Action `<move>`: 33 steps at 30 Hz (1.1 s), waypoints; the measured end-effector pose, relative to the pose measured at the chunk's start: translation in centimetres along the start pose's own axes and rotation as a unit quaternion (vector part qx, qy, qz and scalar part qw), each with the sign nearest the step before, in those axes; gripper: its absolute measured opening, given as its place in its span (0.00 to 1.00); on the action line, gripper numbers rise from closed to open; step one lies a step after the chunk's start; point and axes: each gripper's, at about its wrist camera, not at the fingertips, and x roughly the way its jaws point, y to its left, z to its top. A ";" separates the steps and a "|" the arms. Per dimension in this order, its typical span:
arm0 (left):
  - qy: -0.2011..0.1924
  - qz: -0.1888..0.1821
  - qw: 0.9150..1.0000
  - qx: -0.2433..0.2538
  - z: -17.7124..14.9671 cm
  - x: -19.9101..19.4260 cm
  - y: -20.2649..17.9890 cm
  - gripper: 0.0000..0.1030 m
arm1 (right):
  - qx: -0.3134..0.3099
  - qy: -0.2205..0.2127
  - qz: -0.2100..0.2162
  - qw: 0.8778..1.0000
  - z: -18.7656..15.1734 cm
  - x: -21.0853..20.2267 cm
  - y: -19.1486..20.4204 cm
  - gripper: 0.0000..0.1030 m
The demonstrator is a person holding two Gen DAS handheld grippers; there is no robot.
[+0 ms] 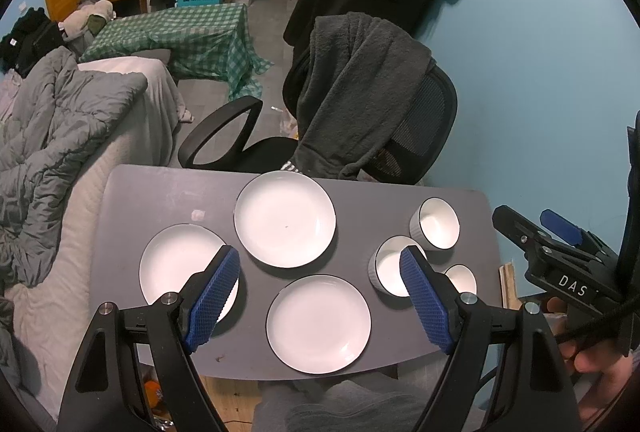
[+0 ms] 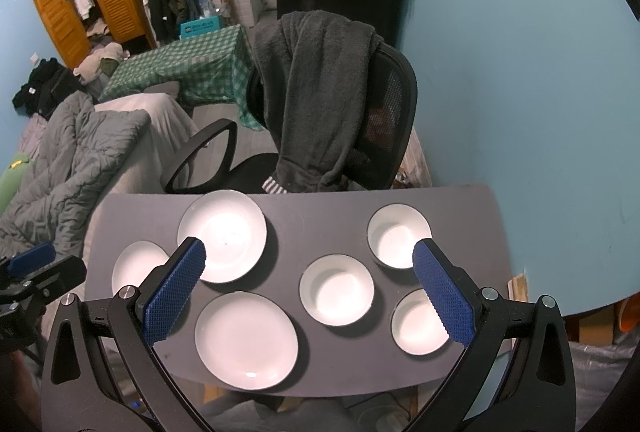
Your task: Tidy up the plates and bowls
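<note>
Chair (image 2: 320, 120) behind table (image 2: 292, 216), draped garment, maybe robe; both grippers (image 1: 320, 264) (image 2: 310, 260) spread, empty.

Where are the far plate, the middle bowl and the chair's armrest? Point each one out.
far plate (image 1: 285, 218), left wrist view, centre of its white face.
middle bowl (image 2: 337, 290), right wrist view, inside bottom.
chair armrest (image 2: 202, 156), right wrist view, on the black loop.
</note>
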 end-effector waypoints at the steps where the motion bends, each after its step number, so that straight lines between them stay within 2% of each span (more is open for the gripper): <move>1: 0.001 -0.002 1.000 -0.001 0.0 0.0 0.0 0.81 | 0.000 0.002 0.000 1.000 0.0 0.0 0.1 0.99; 4: 0.000 -0.005 1.000 0.002 -0.1 0.1 0.1 0.81 | -0.004 0.004 -0.003 1.000 0.0 0.0 0.4 0.99; 12: -0.002 0.021 0.999 0.030 -0.6 0.3 1.2 0.81 | -0.015 0.007 -0.006 1.000 0.0 1.0 0.1 0.99; 18: 0.024 0.040 0.998 0.032 -1.1 1.5 2.9 0.81 | -0.031 0.012 -0.023 0.999 -0.5 2.0 -0.2 0.99; 22: 0.038 0.032 0.998 0.028 -1.6 2.4 4.4 0.81 | -0.030 0.022 -0.006 0.999 -1.2 2.6 -0.4 0.99; 28: 0.068 0.042 0.996 0.043 -2.5 4.9 6.4 0.81 | -0.009 0.065 0.027 0.997 -3.4 5.1 -0.9 0.99; 33: 0.090 0.023 0.994 0.050 -3.1 6.6 7.7 0.81 | 0.003 0.095 0.017 0.995 -5.4 7.2 -1.0 0.99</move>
